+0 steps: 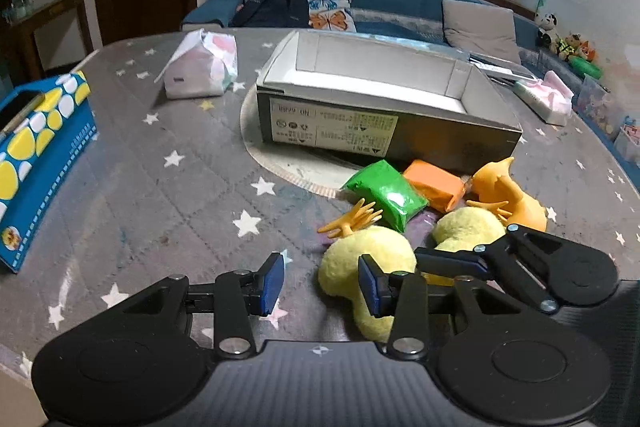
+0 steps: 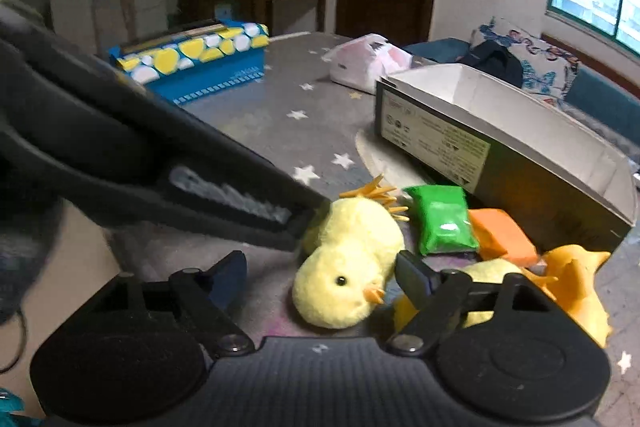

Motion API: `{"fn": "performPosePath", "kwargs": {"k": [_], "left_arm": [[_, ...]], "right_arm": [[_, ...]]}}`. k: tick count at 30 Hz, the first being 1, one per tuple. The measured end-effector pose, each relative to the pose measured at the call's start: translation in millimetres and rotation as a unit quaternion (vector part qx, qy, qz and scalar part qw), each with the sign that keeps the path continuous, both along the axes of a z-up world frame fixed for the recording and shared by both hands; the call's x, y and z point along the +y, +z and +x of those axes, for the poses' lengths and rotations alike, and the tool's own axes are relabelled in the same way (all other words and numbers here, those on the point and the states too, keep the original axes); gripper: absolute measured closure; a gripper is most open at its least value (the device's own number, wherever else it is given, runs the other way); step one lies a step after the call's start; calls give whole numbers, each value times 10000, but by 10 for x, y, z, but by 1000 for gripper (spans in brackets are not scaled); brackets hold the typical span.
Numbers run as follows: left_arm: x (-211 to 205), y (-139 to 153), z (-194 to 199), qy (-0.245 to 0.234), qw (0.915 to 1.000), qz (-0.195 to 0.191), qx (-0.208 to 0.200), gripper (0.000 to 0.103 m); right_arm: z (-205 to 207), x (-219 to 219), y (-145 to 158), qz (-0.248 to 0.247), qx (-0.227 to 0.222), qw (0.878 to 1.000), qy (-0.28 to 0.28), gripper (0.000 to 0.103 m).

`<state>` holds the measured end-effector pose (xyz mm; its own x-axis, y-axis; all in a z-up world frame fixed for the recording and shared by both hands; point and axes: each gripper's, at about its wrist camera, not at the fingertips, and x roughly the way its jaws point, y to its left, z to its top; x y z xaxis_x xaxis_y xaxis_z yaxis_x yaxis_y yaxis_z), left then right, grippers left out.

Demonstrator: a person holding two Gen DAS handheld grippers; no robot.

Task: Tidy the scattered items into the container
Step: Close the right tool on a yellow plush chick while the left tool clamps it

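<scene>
Both grippers hang low at the near edge of the table [image 1: 168, 163], over a heap of small toys. The left gripper [image 1: 322, 279] has its jaws spread with nothing between them, its right pad just touching the back of a yellow plush chick [image 1: 368, 263]. The right gripper [image 2: 320, 277] is also open, straddling that same chick's [image 2: 348, 275] head without closing on it.

Just beyond lie a green packet [image 1: 386, 195], an orange packet [image 1: 434, 189], a second plush chick [image 1: 468, 227] and an orange duck toy [image 1: 504, 191], all crowded together. The cardboard box [image 1: 384, 107] sits a little farther back, open-topped and apparently holding nothing yet.

My worry is that both grippers are aimed at one chick: they could knock each other, or tug it apart. A soft round body may also squirt out of a shallow pinch, and any sweep could drag the packets along with it.
</scene>
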<state>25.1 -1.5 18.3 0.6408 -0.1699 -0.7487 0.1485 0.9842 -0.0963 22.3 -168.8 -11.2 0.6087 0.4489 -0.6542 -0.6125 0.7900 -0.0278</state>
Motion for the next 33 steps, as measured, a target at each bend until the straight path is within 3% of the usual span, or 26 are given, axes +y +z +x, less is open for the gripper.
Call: {"fn": "performPosePath", "kwargs": {"k": [8, 13, 16, 23, 33], "left_arm": [[66, -29, 117, -121, 9990, -388, 190, 59], [132, -47, 188, -73, 9979, -606, 222, 59], [252, -65, 256, -38, 9937, -1014, 479, 59], [441, -163, 304, 3, 9767, -1896, 1002, 59], [369, -193, 355, 149, 9743, -2030, 965, 58]], "right_arm": [[163, 3, -36, -52, 120, 9994, -310, 31], [244, -1, -84, -140, 189, 9985, -496, 50], [262, 3, -83, -176, 171, 9982, -553, 53], [241, -30, -71, -111, 205, 9986, -484, 53], [253, 30, -23, -188, 120, 9987, -468, 51]]}}
